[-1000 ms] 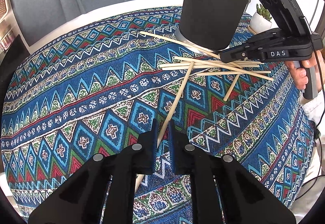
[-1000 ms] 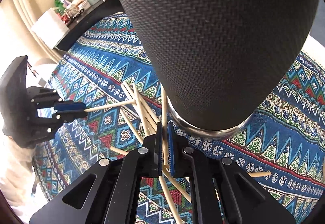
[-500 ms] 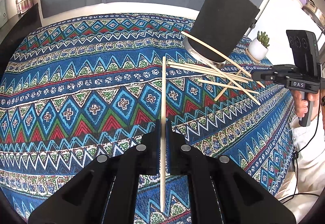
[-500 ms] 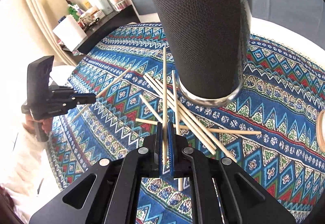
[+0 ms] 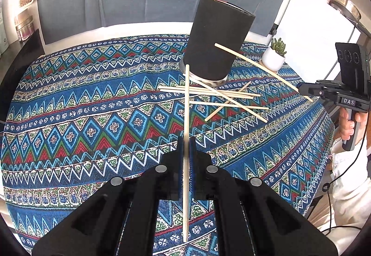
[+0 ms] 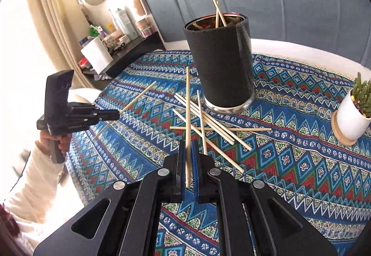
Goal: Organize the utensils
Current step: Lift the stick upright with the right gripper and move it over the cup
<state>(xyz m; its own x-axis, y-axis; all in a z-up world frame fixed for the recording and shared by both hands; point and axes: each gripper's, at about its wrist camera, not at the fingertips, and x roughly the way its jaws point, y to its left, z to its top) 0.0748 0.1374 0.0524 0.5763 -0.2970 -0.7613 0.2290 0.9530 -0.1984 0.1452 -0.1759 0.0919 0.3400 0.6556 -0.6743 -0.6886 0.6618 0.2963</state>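
Chopsticks [image 5: 209, 93] lay in a loose, crossed pile on the patterned cloth [image 5: 92, 121] over the surface, right beside the foot of the tall black holder [image 5: 218, 40]. A few more sticks stood inside that holder. Your left gripper [image 5: 185, 158] had its jaws shut tight on one chopstick [image 5: 186, 105], lifted off the cloth and pointing toward the holder. Your right gripper [image 6: 188, 163] had its jaws clamped on another chopstick [image 6: 187, 105], also in the air. A small potted plant [image 6: 354, 112] sat at the far right.

Pale wooden chopsticks [image 5: 209, 92], matt black fabric-sleeved holder [image 6: 220, 63] with shiny metal base, woven tablecloth [image 5: 92, 116]
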